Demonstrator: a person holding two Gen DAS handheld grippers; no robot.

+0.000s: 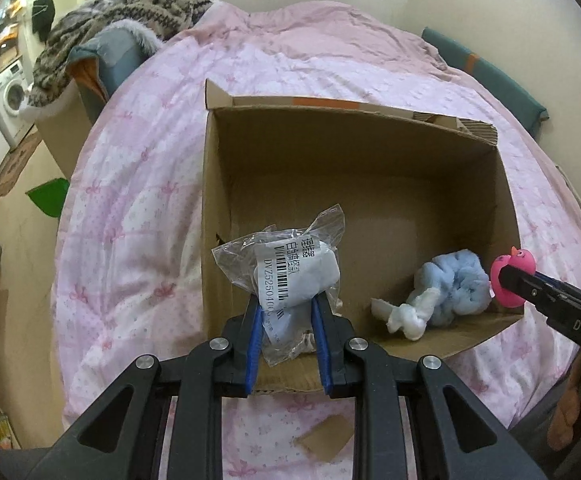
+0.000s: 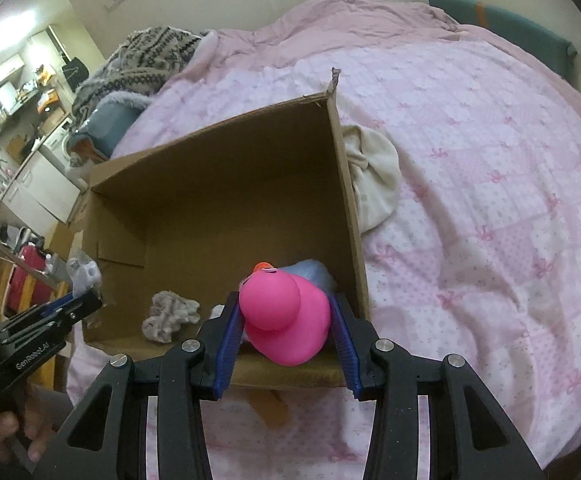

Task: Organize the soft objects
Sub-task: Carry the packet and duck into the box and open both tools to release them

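An open cardboard box [image 1: 370, 184] sits on the pink bed [image 1: 138, 208]. My left gripper [image 1: 284, 300] is shut on a clear plastic bag with a white soft item and barcode label [image 1: 294, 268], held over the box's near left corner. My right gripper [image 2: 286, 300] is shut on a pink rubber duck [image 2: 286, 316], held over the box's [image 2: 218, 184] near right corner; the duck also shows in the left wrist view [image 1: 510, 280]. Inside the box lie a blue and white plush [image 1: 438, 296] and a grey fuzzy item [image 2: 170, 314].
A cream cloth [image 2: 374, 176] lies on the bed [image 2: 490, 200] just right of the box. A patterned blanket [image 1: 130, 12] and blue cushion pile up at the bed's far left. A teal cushion [image 1: 490, 76] lies at the far right. A washing machine [image 1: 6, 96] stands beyond the bed.
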